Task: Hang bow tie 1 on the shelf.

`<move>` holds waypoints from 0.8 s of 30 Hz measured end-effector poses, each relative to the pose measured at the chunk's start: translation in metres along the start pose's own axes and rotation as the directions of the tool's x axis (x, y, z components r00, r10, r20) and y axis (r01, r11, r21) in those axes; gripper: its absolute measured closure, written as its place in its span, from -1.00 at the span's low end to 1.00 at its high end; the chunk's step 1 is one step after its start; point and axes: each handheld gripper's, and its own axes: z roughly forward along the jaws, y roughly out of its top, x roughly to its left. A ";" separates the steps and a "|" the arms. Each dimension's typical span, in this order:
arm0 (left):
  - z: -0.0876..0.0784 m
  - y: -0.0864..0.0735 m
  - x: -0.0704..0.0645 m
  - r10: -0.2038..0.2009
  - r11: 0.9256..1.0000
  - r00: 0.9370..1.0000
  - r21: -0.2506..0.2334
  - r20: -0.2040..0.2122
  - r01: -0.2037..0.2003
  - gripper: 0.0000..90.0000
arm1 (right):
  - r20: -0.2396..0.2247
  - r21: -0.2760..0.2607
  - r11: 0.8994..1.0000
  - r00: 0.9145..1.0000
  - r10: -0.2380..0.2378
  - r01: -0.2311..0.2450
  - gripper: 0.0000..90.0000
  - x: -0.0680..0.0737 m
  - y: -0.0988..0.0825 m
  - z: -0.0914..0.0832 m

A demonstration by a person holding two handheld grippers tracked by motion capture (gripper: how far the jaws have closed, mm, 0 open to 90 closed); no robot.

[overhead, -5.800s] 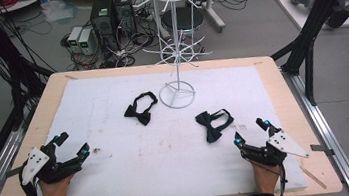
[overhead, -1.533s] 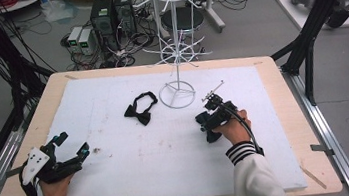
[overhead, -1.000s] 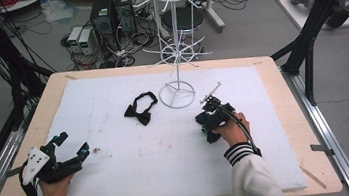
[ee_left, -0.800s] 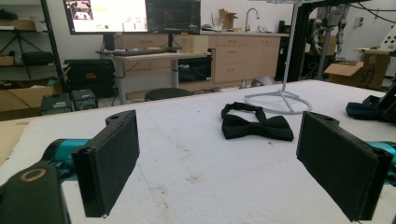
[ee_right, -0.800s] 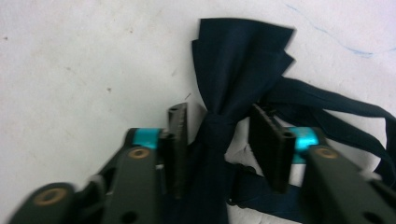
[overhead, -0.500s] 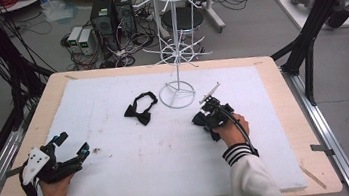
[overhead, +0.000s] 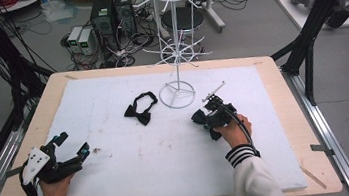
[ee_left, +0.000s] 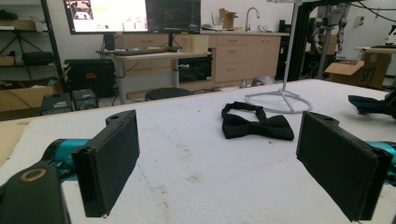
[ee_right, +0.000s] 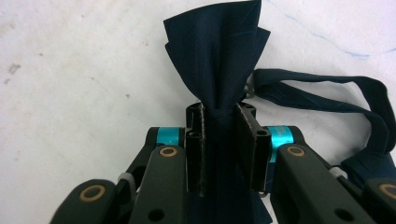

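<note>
- Here the right claw (ee_right: 219, 140) is clamped on the knot of a dark blue bow tie (ee_right: 217, 51), having just closed on it; the tie's strap trails off beside it on the table (overhead: 137, 183).
- The left claw (ee_left: 233, 158) rests with jaws wide, nothing between them.
- A black bow tie (overhead: 141, 109) lies near the white wire stand (overhead: 178, 95), apart from both claws.
</note>
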 end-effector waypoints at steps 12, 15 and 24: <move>0.000 0.000 0.000 0.001 1.000 1.000 0.000 -0.002 -0.001 -0.69 | -0.018 -0.109 0.994 1.000 0.017 -0.019 0.67 -0.002 -0.003 -0.014; 0.000 0.000 0.000 -0.002 1.000 1.000 0.000 -0.001 0.002 -0.69 | -0.011 -0.146 0.989 1.000 0.013 -0.014 0.67 -0.003 -0.004 -0.019; 0.000 0.000 0.000 -0.001 1.000 1.000 0.000 -0.001 0.001 -0.69 | -0.009 -0.237 0.971 1.000 0.014 -0.016 0.67 -0.005 -0.007 -0.032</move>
